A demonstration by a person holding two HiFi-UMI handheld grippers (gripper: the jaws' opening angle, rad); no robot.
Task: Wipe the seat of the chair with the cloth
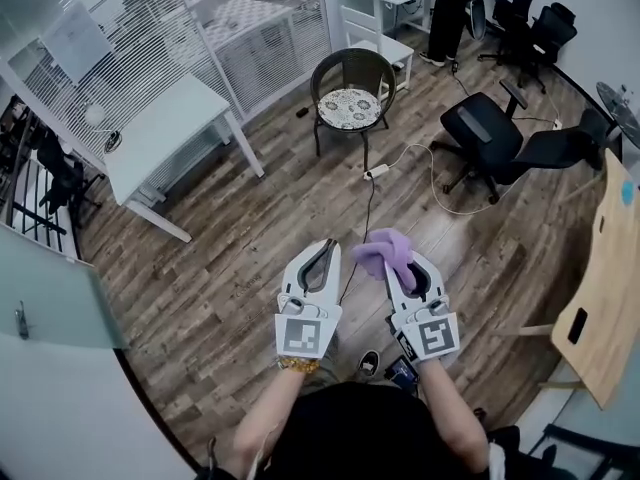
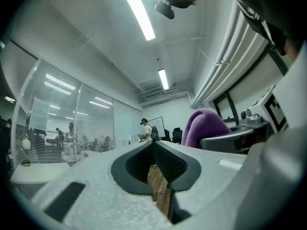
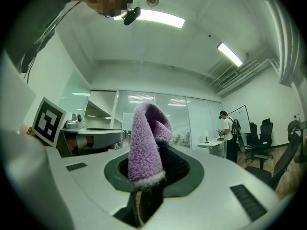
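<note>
Clamping cloth (image 3: 145, 140) between jaws: right gripper (image 3: 160, 151).

The cloth (image 3: 144, 143) in my right gripper (image 1: 392, 264) is a purple, fluffy fabric with a short looped pile, soft and matt. The shells of this gripper and of my left gripper (image 1: 327, 248) are white plastic, matt and a little grainy. The pads (image 2: 169, 163) inside the jaws are dark grey and look like rubber, with a fine ribbed surface. The floor (image 1: 250, 238) is brown wood planks with a weak shine. The chair (image 1: 335, 73) has a dark woven wicker frame, and its seat (image 1: 350, 108) looks like light patterned cloth. The table (image 1: 165, 128) is smooth and white. The partition (image 1: 240, 18) is glossy glass. The desk top (image 1: 605, 288) is pale wood.
</note>
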